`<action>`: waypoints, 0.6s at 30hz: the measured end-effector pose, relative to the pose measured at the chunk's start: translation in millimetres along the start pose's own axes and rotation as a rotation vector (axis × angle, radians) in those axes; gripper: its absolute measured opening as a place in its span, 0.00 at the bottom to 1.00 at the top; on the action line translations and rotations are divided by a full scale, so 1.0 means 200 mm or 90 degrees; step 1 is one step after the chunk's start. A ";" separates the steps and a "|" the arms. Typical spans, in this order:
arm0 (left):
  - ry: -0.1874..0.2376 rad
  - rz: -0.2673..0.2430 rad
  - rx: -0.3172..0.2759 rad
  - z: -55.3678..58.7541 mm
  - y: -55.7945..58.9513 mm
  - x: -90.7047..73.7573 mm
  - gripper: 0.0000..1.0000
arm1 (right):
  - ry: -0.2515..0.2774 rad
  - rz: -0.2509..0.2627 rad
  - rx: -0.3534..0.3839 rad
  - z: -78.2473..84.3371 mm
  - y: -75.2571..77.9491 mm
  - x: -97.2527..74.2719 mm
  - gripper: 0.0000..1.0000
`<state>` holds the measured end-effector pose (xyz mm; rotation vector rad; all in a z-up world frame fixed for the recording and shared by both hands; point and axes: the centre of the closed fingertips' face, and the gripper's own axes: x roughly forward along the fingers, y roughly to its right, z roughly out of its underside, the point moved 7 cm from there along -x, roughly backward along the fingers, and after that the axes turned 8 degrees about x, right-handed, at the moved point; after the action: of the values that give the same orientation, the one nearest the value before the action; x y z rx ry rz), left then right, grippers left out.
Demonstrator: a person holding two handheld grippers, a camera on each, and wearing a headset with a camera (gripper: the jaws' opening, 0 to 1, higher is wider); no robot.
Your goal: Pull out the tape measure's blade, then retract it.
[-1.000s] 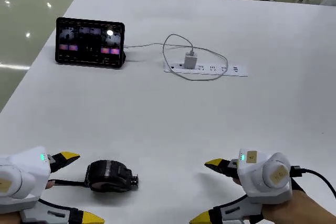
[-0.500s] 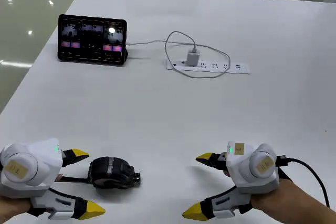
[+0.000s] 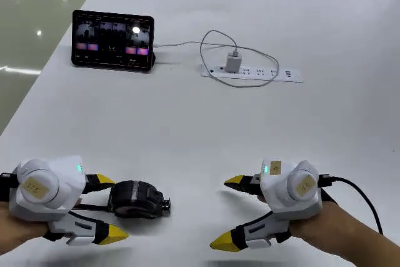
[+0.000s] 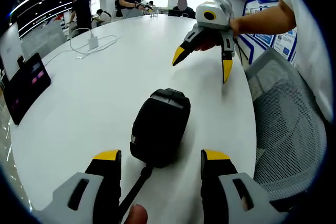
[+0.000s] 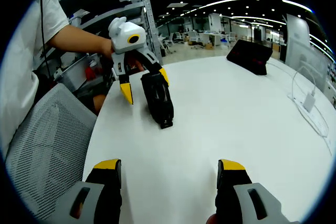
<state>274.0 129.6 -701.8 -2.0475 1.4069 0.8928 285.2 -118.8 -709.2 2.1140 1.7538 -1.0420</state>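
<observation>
The head view looks down from the near edge over the tabletop [image 3: 206,129]. The gripper views sit low, facing each other; all three share the tape measure [image 3: 132,199].

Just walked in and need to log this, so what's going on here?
A person holds a gripper in each hand over a white table. The left gripper is open, its jaws on either side of a black tape measure that lies on the table, not clamped on it. The right gripper, also open, hovers off to the side and faces the tape measure. The blade is not yet pulled out. A tablet and a power strip sit at the far side.
</observation>
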 end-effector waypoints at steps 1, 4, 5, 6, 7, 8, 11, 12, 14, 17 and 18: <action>-0.001 0.001 0.001 0.00 0.00 0.00 0.56 | 0.001 -0.001 0.000 0.00 0.00 0.00 0.73; -0.003 0.003 0.004 0.00 -0.01 0.01 0.55 | 0.002 -0.004 -0.002 -0.01 0.00 0.02 0.72; -0.004 0.004 0.007 0.00 -0.01 0.01 0.54 | 0.002 -0.006 -0.003 -0.01 0.00 0.03 0.72; -0.005 0.004 0.007 0.00 -0.01 0.01 0.54 | 0.002 -0.007 -0.003 -0.01 0.00 0.03 0.72; -0.006 0.006 0.008 0.00 -0.01 0.02 0.54 | 0.003 -0.009 -0.003 -0.01 0.00 0.04 0.72; -0.007 0.007 0.009 0.00 -0.01 0.02 0.53 | 0.003 -0.009 -0.003 -0.02 0.00 0.04 0.71; -0.011 0.010 0.014 0.00 -0.02 0.02 0.51 | 0.004 -0.012 -0.003 -0.02 0.00 0.05 0.71; -0.012 0.012 0.015 0.00 -0.02 0.03 0.50 | 0.004 -0.013 -0.003 -0.02 0.00 0.05 0.71; -0.014 0.012 0.017 0.00 -0.02 0.03 0.49 | 0.005 -0.015 -0.003 -0.02 0.00 0.06 0.71; -0.015 0.015 0.022 0.00 -0.03 0.04 0.46 | 0.006 -0.018 -0.004 -0.03 0.00 0.07 0.70; -0.017 0.016 0.022 0.00 -0.03 0.04 0.45 | 0.007 -0.018 -0.004 -0.03 0.00 0.08 0.70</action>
<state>280.8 126.8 -707.3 -1.9895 1.4276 0.8963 289.2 -103.1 -714.2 2.1005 1.7956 -1.0318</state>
